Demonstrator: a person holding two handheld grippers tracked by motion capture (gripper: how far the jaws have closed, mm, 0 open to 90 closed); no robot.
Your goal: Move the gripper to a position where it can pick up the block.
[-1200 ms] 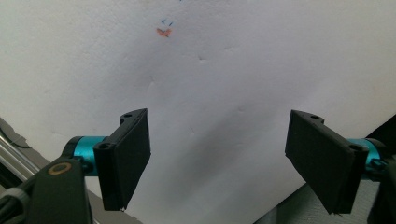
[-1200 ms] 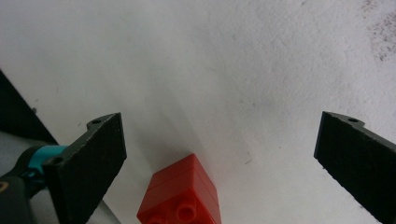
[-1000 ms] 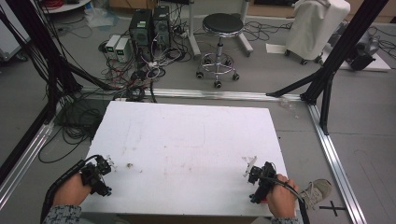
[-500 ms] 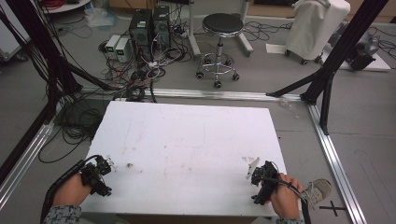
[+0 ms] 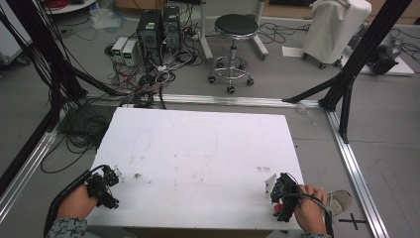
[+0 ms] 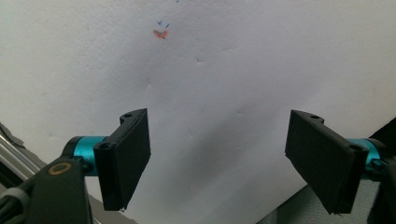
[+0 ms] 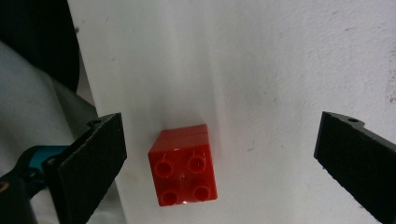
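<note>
Red brick [image 7: 184, 165] is sitting studs-up on the white table [image 5: 198, 148] near its front-right edge, roughly cubic, no clear long axis. Right gripper [image 7: 219, 163] is hovering over it, jaws wide, not touching. Left gripper [image 6: 219, 163] is resting front-left, jaws wide, holding nothing.

black stool [image 5: 236, 25], computer towers [image 5: 158, 27], floor cables [image 5: 148, 74]

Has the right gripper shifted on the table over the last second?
Barely, if at all: the right gripper stays at the white table's near right corner, by its near edge.
</note>
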